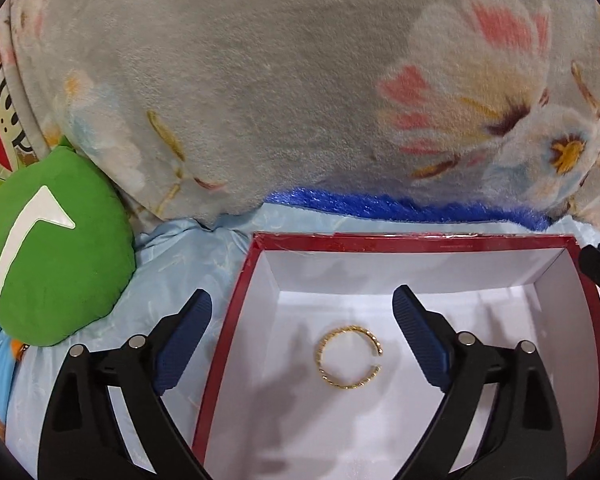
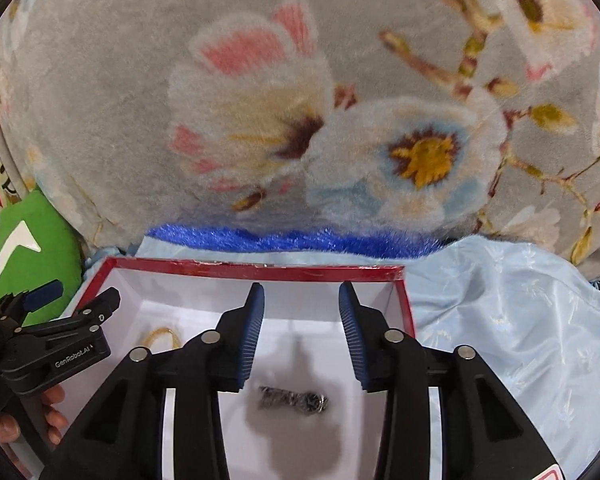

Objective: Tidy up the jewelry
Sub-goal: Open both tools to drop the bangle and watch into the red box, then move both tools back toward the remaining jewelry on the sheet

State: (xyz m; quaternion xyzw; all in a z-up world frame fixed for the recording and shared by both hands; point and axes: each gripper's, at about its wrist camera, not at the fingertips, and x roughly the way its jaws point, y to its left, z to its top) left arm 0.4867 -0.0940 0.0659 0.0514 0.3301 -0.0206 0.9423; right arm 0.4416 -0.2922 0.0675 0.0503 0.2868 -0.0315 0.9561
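Observation:
A red-rimmed box [image 1: 416,239] with a white inside lies on pale blue cloth. A gold open bangle [image 1: 349,357] lies flat on its floor. My left gripper [image 1: 302,302] is open and empty, above the box's left wall, one finger outside and one inside. In the right wrist view the same box [image 2: 256,268] holds a dark metal wristwatch [image 2: 293,399], blurred, below my right gripper [image 2: 301,294], which is open and empty above the box. The bangle [image 2: 162,337] shows at the left, near the left gripper's body [image 2: 56,346].
A grey floral plush blanket [image 1: 280,80] rises behind the box, with a blue fuzzy strip [image 1: 380,205] at its foot. A green cushion [image 1: 48,248] lies left of the box. Pale blue satin cloth [image 2: 520,320] spreads to the right.

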